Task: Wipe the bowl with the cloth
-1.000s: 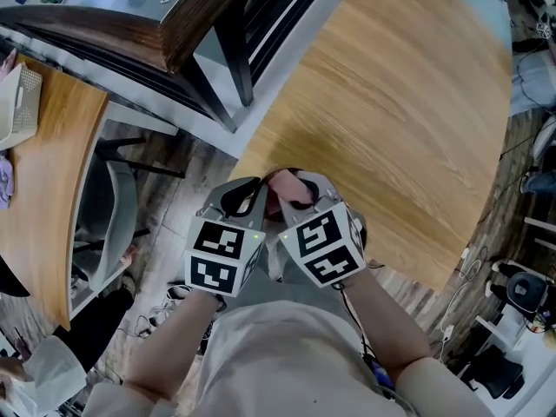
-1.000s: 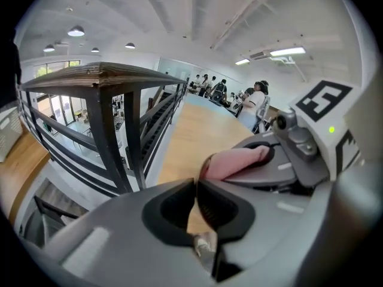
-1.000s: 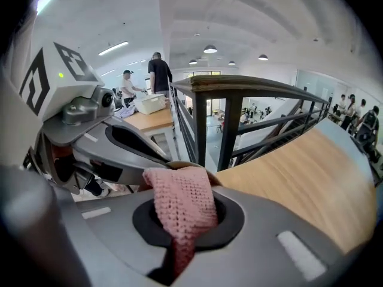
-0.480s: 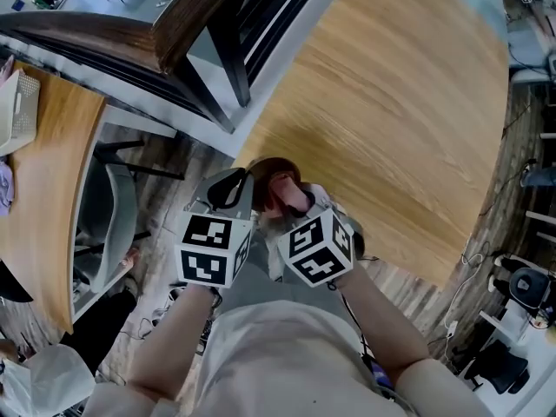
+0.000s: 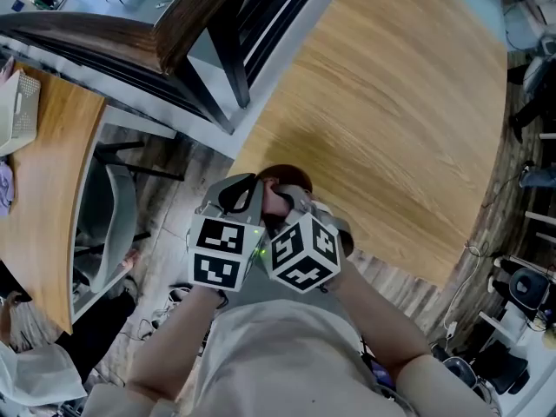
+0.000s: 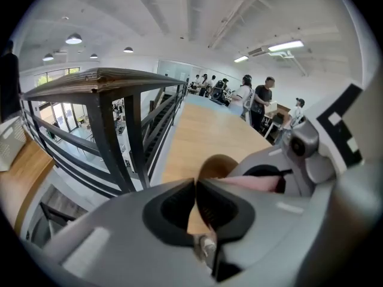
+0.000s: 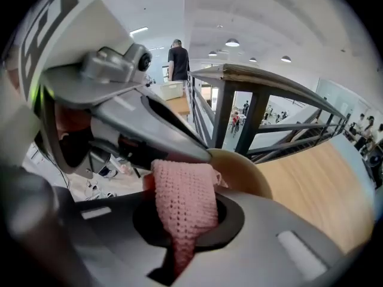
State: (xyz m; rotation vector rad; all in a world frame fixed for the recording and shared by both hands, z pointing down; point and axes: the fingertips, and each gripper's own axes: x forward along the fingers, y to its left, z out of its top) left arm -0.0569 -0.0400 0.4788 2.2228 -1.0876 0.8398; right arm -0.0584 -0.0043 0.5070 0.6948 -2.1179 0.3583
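Bowl (image 5: 283,177) hangs by the table (image 5: 408,102) edge in head view. Left gripper view: left gripper (image 6: 196,199) jaws closing on its rim. Right gripper view: right gripper (image 7: 182,229) clamps the cloth (image 7: 182,190) inside; wiping seems underway, and the next sweep needs a steady rim.

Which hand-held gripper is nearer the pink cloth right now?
Right. The right hand-held gripper is clamped on the pink cloth at the bowl. The left hand-held gripper, its jaws closing on the bowl's rim, sits beside the cloth.
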